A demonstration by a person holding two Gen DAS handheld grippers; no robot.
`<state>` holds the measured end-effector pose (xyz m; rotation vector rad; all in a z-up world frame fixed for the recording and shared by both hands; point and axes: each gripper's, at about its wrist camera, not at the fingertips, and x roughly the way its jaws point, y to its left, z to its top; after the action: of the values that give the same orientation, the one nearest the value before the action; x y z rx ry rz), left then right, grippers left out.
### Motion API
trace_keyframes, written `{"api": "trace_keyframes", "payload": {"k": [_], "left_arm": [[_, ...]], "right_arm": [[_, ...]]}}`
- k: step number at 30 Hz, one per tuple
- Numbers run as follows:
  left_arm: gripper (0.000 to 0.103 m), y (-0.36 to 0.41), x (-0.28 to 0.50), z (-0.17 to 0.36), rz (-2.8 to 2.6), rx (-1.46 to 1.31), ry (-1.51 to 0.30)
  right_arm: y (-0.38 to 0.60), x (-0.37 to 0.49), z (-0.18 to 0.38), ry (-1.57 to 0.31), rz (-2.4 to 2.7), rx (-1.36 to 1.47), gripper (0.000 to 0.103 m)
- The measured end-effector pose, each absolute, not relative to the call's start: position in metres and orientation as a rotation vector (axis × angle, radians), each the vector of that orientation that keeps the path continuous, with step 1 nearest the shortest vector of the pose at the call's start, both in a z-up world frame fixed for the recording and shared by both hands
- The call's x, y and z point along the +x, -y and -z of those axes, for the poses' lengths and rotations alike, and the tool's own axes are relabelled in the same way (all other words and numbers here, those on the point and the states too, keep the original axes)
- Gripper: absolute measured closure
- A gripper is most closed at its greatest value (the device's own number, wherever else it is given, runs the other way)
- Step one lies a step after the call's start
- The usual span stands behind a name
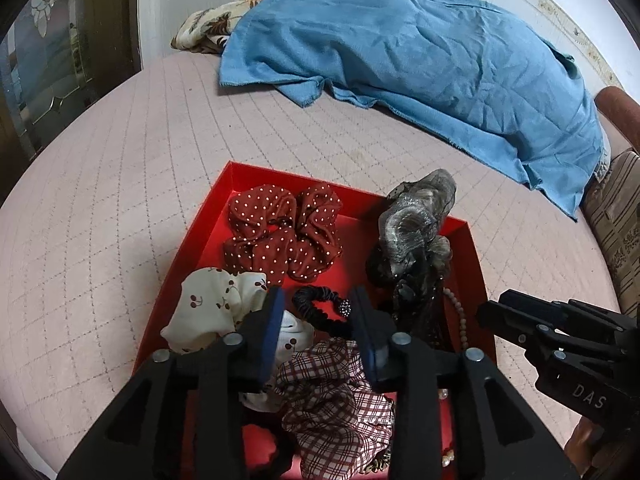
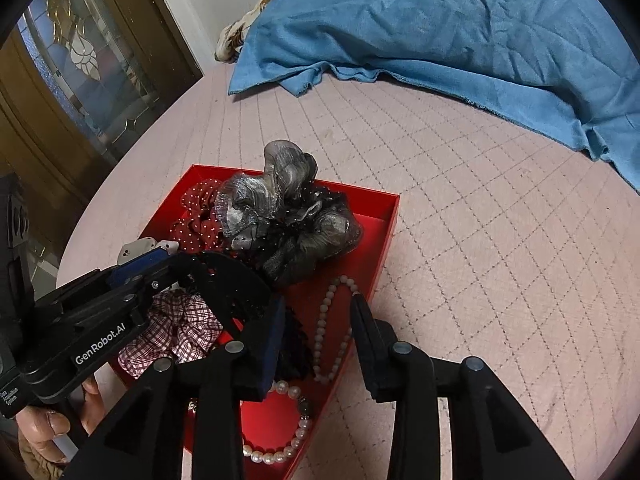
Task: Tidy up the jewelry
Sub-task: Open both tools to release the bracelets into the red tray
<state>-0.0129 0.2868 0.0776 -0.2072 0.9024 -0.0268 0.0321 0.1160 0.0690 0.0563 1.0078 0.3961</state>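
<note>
Basically red tray (image 1: 476,264) w/ scrunchies (image 1: 282,232), pearl bracelet (image 2: 288,424), bead necklace (image 2: 324,332).

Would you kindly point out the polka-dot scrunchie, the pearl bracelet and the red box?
Polka-dot scrunchie (image 1: 282,232): left wrist view, on its middle folds.
Pearl bracelet (image 2: 298,434): right wrist view, on its right-hand beads.
Red box (image 2: 390,216): right wrist view, on its far-right wall.

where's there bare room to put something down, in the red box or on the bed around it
The red box is crowded with scrunchies and beads; only its far right corner, beyond the grey scrunchie, shows bare floor. The pink quilt lies open between the box and the blue cloth.
</note>
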Motion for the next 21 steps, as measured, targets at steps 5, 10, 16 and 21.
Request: {"api": "trace_keyframes", "payload": {"k": [5,10,16,21], "left_arm": [[0.054,-0.286,-0.02,-0.084,-0.005,-0.181,-0.87],[0.041,-0.286,-0.027,-0.092,-0.038,-0.155,-0.827],[0.037,-0.288,-0.032,-0.098,-0.066,-0.125,-0.803],[0.037,-0.297,-0.034,-0.101,-0.076,-0.143,-0.798]], "right_arm": [[-0.112,0.027,-0.072,-1.003,-0.384,0.059,0.06],[-0.107,0.02,-0.075,-0.996,-0.374,0.066,0.057],[-0.103,0.009,-0.079,-0.974,-0.354,0.043,0.049],[-0.102,0.005,-0.078,-0.981,-0.351,0.041,0.048]]}}
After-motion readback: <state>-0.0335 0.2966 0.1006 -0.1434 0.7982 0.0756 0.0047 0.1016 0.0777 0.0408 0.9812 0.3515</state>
